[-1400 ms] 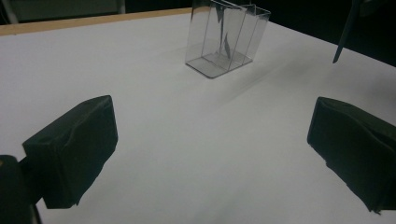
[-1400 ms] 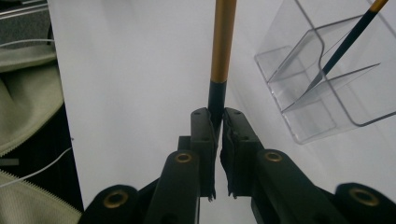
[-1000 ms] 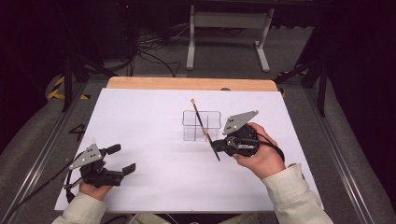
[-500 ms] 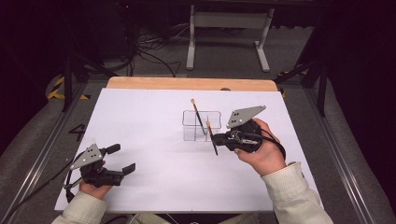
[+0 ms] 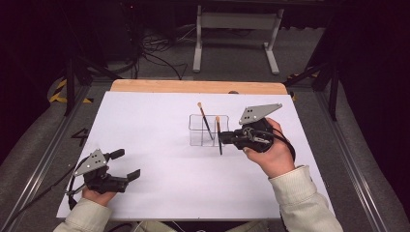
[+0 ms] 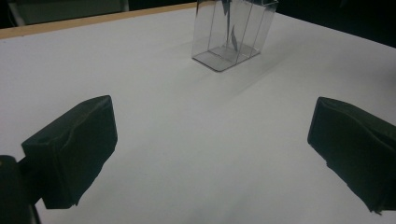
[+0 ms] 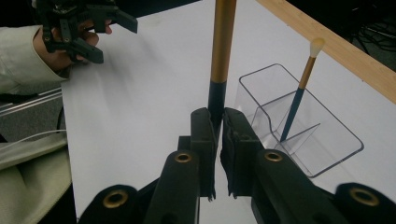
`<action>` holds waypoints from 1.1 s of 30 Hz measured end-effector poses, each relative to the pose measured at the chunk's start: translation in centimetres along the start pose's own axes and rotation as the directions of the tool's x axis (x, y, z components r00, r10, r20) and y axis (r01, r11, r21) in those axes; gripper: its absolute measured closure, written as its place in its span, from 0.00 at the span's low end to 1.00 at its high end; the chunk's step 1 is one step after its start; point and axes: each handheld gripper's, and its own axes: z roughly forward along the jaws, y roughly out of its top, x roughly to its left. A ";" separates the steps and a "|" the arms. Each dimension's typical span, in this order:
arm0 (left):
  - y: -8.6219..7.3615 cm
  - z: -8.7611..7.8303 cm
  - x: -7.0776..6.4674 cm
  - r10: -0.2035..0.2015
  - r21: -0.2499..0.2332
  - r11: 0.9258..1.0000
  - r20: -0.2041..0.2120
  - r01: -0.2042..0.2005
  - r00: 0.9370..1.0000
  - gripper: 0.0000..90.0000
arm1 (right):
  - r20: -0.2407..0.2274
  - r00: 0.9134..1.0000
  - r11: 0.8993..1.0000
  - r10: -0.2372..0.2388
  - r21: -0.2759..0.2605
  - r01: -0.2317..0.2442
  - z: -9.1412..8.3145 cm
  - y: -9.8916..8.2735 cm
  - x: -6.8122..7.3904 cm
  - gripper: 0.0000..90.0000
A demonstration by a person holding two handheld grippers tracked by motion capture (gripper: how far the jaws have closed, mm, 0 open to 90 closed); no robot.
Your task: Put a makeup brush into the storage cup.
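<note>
A clear plastic holder (image 5: 208, 130) with compartments stands on the white table, one brush (image 5: 205, 121) leaning inside it. My right gripper (image 5: 223, 138) is shut on a second brush (image 5: 219, 134), holding it nearly upright just right of the holder's front. In the right gripper view the pads (image 7: 205, 135) clamp the dark lower handle of this brush (image 7: 222, 46), beside the holder (image 7: 327, 154) with its leaning brush (image 7: 299, 95). My left gripper (image 5: 125, 164) rests open at the table's front left, nothing between its jaws. Its view shows the holder (image 6: 219, 56) far ahead of the left gripper (image 6: 210, 140).
A white sheet (image 5: 159, 145) covers the table, with a wooden strip (image 5: 193, 87) along the far edge. Metal rails run down both sides. A stand (image 5: 232, 29) and cables sit on the dark floor behind.
My right gripper has lifted the brush and carried it toward the holder, swinging it from tilted to nearly upright. The left gripper has stayed put.
</note>
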 end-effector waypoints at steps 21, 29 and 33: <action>0.1 0.0 -0.1 0.005 0.006 1.000 0.002 -0.005 1.000 0.02 | 0.042 0.997 0.993 0.064 -0.099 -0.060 -0.4 0.6 -1.2 0.93; 0.1 0.0 -0.1 0.004 0.007 1.000 0.002 -0.004 1.000 0.02 | 0.063 0.994 0.989 0.084 -0.126 -0.076 -0.5 1.0 -1.9 0.93; 0.1 0.0 -0.2 0.001 0.006 1.000 0.003 -0.001 1.000 0.02 | 0.073 0.993 0.987 0.093 -0.137 -0.082 -0.5 1.2 -2.2 0.93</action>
